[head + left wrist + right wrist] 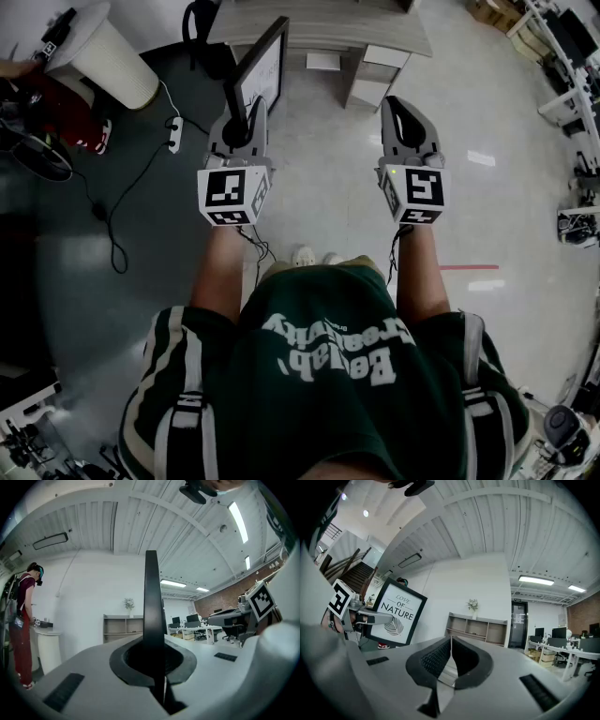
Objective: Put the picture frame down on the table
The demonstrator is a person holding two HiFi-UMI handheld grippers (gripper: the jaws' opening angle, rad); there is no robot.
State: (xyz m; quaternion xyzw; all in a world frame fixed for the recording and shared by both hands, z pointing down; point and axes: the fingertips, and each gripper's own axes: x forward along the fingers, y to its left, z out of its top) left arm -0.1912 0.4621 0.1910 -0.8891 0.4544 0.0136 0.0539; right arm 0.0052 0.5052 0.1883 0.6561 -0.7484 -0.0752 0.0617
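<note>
Grey floor (323, 187) lies under you; both forearms (220, 272) reach forward, level. Your left gripper (246, 111) clenches its fingers on the upright picture frame (263, 67); your right gripper (401, 105) has its fingers clenched, empty.

Held level side by side, left tongs (246, 111) clamp the picture frame (265, 67); right tongs (399, 106) are closed, empty.

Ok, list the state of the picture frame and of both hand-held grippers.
picture frame: upright, held in the air by one edge.
left hand-held gripper: shut on the picture frame.
right hand-held gripper: shut, nothing between its jaws.
</note>
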